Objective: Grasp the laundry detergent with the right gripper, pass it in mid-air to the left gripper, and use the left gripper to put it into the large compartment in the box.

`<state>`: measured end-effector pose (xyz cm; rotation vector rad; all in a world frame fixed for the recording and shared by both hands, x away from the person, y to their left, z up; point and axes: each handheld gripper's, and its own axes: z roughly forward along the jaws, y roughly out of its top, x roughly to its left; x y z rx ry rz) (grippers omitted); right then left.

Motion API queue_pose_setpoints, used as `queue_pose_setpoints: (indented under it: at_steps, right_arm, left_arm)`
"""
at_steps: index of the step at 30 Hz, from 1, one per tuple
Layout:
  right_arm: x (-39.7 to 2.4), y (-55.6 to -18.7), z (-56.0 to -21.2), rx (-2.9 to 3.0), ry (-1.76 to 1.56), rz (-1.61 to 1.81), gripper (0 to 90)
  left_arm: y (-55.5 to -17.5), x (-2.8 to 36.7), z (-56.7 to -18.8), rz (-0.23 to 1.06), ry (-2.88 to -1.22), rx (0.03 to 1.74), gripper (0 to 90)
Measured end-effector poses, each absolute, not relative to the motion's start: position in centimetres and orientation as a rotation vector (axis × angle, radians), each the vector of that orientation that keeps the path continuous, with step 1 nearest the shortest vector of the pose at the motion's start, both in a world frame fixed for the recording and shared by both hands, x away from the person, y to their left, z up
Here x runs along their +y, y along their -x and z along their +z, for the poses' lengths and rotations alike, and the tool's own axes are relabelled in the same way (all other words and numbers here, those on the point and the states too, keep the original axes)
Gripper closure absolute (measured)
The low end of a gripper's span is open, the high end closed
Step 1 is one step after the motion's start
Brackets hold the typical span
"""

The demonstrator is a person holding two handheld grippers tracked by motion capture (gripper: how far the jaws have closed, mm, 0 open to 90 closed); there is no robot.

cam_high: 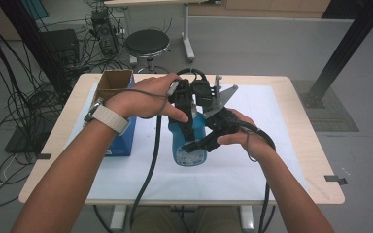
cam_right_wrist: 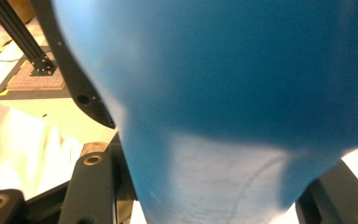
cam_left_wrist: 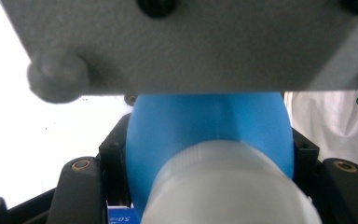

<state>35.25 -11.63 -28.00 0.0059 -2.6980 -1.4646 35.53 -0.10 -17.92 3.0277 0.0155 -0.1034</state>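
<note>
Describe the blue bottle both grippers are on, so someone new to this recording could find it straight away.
Start at the white sheet covering the pale wooden table. Near its middle stands a blue plastic bottle with a label near its base, clamped between the left gripper and the right gripper. Unlike the open cardboard box left of it, it is rounded and smooth.
</note>
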Motion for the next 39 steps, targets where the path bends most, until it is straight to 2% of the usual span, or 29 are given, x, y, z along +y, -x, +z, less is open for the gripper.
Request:
queue_pose_setpoints:
  at_steps: [39]
  right_arm:
    - [-11.45, -35.1, -27.88, -2.695, -0.01, -1.459, 43.6]
  left_arm:
    - [-35.36, 0.26, -17.92, -0.102, -3.016, 0.03, 37.3]
